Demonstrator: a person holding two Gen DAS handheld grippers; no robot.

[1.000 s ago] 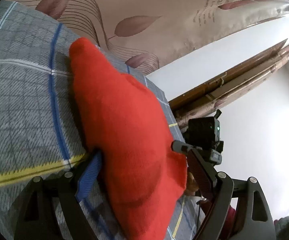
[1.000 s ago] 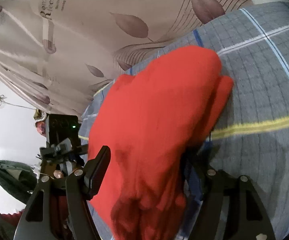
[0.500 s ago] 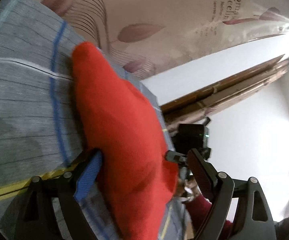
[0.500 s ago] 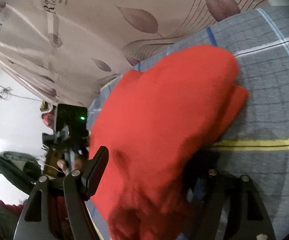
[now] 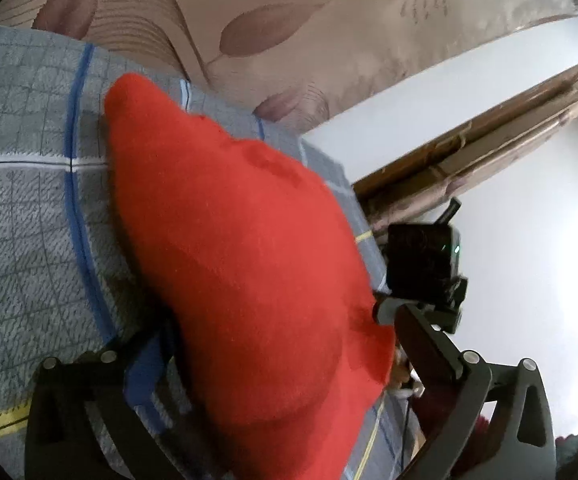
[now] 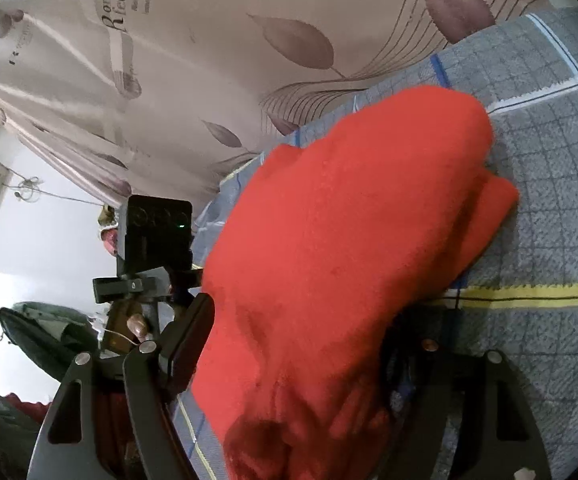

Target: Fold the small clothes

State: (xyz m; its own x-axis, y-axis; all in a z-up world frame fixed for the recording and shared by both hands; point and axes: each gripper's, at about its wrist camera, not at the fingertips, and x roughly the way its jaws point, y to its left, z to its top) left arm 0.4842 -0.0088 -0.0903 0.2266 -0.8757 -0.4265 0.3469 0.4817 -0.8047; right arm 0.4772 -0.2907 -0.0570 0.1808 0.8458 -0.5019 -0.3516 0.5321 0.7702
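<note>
A folded red garment (image 5: 241,264) lies in a thick bundle on the grey checked bedspread (image 5: 21,240). My left gripper (image 5: 279,324) straddles its near end. The blue-padded left finger (image 5: 145,364) is tucked under the cloth edge, and the right finger (image 5: 425,340) stands just off it. These jaws are opening. In the right wrist view the same red garment (image 6: 349,240) bulges between the jaws of my right gripper (image 6: 307,312), which are also opening. Its left finger (image 6: 193,332) sits beside the cloth. The right finger is hidden under the cloth.
A leaf-patterned curtain (image 6: 249,60) hangs behind the bed. A wooden door frame (image 5: 469,152) and a white wall are at the right of the left wrist view. Each view shows the other gripper's black camera box (image 6: 157,232), with a person's hand (image 6: 137,324) below it. The bedspread (image 6: 549,220) has a yellow stripe (image 6: 529,292).
The left gripper's jaws have spread wider, and its right finger has come off the cloth edge. The right gripper's jaws widened slightly. The red garment stays on the bedspread.
</note>
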